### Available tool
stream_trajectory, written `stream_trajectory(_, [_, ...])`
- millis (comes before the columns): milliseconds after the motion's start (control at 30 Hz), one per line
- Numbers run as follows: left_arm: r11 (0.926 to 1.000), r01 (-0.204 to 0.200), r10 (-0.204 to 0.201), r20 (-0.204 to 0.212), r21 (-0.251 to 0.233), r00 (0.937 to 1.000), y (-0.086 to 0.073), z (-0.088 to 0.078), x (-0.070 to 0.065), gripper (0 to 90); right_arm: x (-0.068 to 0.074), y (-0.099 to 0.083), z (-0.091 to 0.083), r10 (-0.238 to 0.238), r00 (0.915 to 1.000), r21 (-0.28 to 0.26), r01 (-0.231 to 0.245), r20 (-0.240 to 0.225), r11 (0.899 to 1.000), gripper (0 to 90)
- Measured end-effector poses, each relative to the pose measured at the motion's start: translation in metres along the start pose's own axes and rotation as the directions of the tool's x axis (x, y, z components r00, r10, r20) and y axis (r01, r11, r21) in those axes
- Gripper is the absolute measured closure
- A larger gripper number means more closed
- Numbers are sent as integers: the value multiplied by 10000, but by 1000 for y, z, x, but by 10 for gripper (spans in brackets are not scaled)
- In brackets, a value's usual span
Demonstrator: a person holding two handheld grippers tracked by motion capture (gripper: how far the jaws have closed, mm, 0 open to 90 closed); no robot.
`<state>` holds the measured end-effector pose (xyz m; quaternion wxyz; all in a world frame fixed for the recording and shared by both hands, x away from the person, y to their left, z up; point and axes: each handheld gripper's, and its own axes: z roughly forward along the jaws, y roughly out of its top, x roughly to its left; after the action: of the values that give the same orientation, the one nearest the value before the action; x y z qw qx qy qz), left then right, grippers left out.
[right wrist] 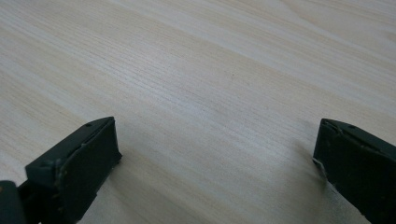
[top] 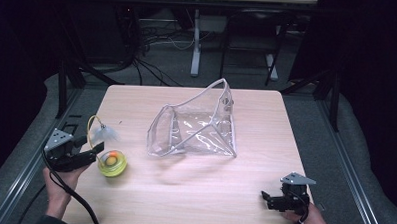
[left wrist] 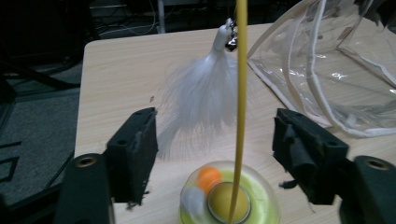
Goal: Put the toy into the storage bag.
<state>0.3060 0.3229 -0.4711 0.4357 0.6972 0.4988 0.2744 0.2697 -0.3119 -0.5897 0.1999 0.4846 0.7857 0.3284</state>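
Observation:
A cat toy with a yellow-green round base [top: 112, 163] holding small balls stands at the table's left. A yellow wire [left wrist: 241, 93] rises from the base [left wrist: 229, 198] and carries a white feather tuft [left wrist: 201, 100] [top: 105, 133]. My left gripper [top: 96, 152] [left wrist: 215, 154] is open, its jaws on either side of the base and wire without touching them. A clear plastic zip pouch [top: 196, 127] [left wrist: 336, 60] stands open in the table's middle. My right gripper [top: 266, 197] [right wrist: 215, 163] rests open near the front right edge, over bare wood.
The wooden table [top: 193, 192] has rounded corners and dark floor around it. Chair and desk legs [top: 195, 52] with cables stand beyond the far edge. A person's hands hold both grippers at the near edge.

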Motion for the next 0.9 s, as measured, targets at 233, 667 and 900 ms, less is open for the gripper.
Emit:
stream_trajectory(233, [9994,65,-58,218,-352,9997,0,-7,0,642,0,0,0,1,10000,5,-1,-3,10000,0])
stream_trajectory(667, [9973,-285,323,554,-681,9979,3,-12,-4,880,0,0,0,1,10000,12,-1,-4,10000,0])
stream_trajectory(900, [9955,-512,571,739,-799,9956,8,-15,-6,883,0,0,0,0,10000,6,0,-5,10000,0])
